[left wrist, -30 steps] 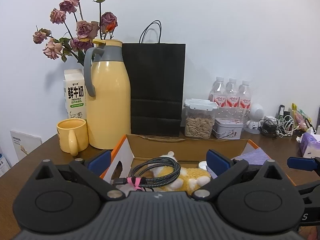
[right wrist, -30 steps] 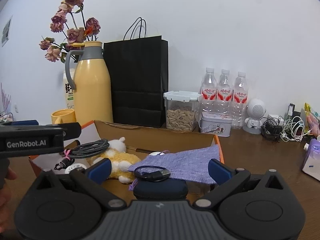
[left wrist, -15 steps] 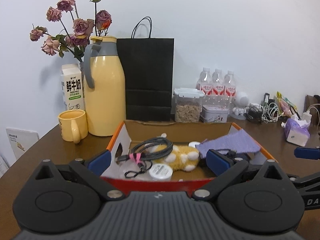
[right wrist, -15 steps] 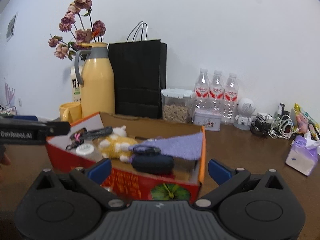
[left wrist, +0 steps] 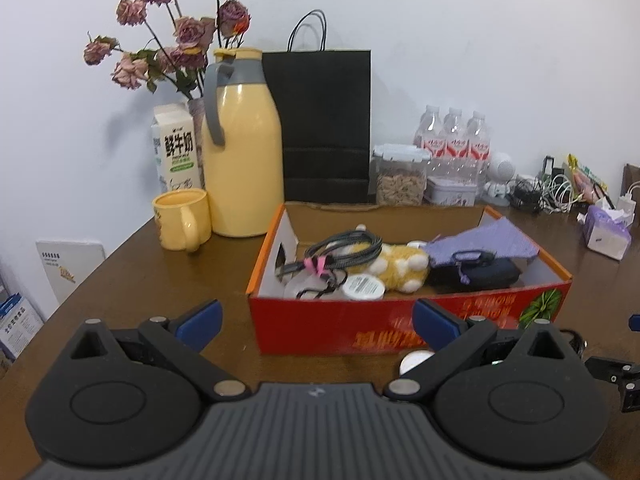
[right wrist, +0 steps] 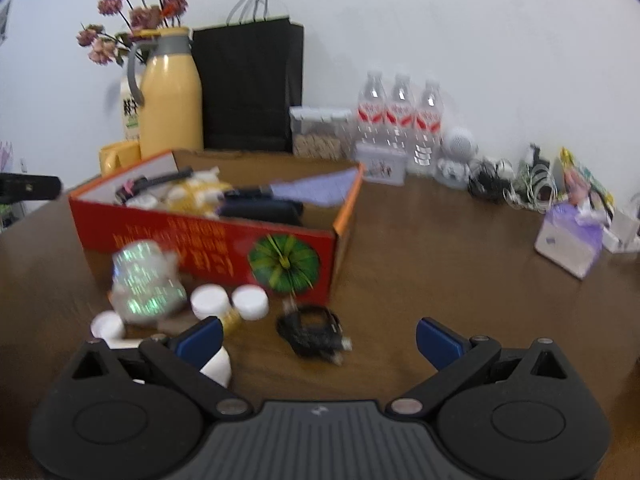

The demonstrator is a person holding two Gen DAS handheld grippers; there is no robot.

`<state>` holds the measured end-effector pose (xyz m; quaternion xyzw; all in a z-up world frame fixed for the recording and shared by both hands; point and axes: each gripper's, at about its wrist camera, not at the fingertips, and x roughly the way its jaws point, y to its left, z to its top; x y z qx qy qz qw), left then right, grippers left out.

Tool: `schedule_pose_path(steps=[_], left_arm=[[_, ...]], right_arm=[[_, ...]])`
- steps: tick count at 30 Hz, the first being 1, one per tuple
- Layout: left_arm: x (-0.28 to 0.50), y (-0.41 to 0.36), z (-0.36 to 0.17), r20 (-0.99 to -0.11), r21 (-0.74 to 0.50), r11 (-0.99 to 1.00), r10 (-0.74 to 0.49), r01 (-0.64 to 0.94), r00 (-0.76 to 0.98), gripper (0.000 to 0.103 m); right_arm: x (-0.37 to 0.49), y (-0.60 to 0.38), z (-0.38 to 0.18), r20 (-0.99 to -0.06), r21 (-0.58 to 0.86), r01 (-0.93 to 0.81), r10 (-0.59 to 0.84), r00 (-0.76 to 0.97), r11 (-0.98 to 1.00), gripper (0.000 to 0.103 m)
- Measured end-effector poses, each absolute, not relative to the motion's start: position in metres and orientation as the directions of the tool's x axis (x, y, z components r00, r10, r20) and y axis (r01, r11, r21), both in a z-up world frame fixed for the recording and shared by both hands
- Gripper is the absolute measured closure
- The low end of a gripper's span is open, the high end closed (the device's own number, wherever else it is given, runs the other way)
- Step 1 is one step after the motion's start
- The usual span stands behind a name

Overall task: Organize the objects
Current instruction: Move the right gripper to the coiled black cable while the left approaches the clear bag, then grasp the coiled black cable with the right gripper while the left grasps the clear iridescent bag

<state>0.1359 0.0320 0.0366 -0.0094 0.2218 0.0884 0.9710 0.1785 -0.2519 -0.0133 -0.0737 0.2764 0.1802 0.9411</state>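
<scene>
A red cardboard box (left wrist: 400, 322) (right wrist: 200, 240) stands on the brown table. It holds a coiled grey cable (left wrist: 344, 252), a yellow plush toy (left wrist: 400, 270), a purple cloth (left wrist: 488, 240), a dark pouch (left wrist: 476, 274) and a white lid (left wrist: 362, 286). In front of the box lie a shiny wrapped bundle (right wrist: 146, 280), white-capped bottles (right wrist: 210, 300) and a coiled black cable (right wrist: 310, 326). My left gripper (left wrist: 316, 320) is open and empty, in front of the box. My right gripper (right wrist: 318, 338) is open and empty, just before the black cable.
At the back stand a yellow jug (left wrist: 240, 160), a yellow mug (left wrist: 182, 220), a milk carton (left wrist: 176, 152), dried flowers, a black paper bag (left wrist: 324, 124), a food jar (left wrist: 400, 178), water bottles (right wrist: 400, 116), a tin and tangled cables (right wrist: 516, 184). A tissue pack (right wrist: 568, 240) lies right.
Both grippers have pulled back from above the box toward the near table edge. The box front and the loose items before it have come into view. Both stayed open.
</scene>
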Motion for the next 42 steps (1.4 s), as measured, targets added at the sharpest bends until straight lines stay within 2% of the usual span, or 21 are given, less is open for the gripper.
schedule_pose_path(steps=[3,6,18,20,22,30,42], left_arm=[[0.134,0.035,0.032,-0.456,0.015,0.983,0.171,-0.185,0.873,0.0],[0.131,0.035,0.029,-0.469,0.01,0.982,0.172,-0.189,0.867,0.0],[0.13,0.026,0.025,-0.49,0.017,0.982,0.172,-0.187,0.855,0.0],[0.13,0.025,0.024,-0.492,0.017,0.982,0.172,-0.188,0.853,0.0],[0.131,0.024,0.024,-0.495,0.017,0.982,0.172,-0.189,0.852,0.0],[0.135,0.018,0.021,-0.506,0.015,0.985,0.158,-0.174,0.848,0.0],[0.167,-0.035,0.003,-0.558,-0.009,1.0,-0.003,-0.003,0.83,0.0]], right_arm=[[0.182,-0.258,-0.023,-0.576,-0.018,-0.383,0.304,0.759,0.923,0.005],[0.191,-0.258,-0.028,-0.599,0.01,-0.388,0.316,0.735,0.922,0.016],[0.24,-0.231,-0.041,-0.648,-0.004,-0.451,0.341,0.681,0.893,0.031],[0.241,-0.233,-0.04,-0.64,0.013,-0.461,0.361,0.678,0.887,0.051],[0.239,-0.235,-0.04,-0.631,0.022,-0.468,0.376,0.679,0.884,0.059],[0.229,-0.235,-0.04,-0.603,0.007,-0.469,0.378,0.702,0.883,0.06],[0.201,-0.246,-0.029,-0.499,0.01,-0.421,0.369,0.784,0.907,0.06]])
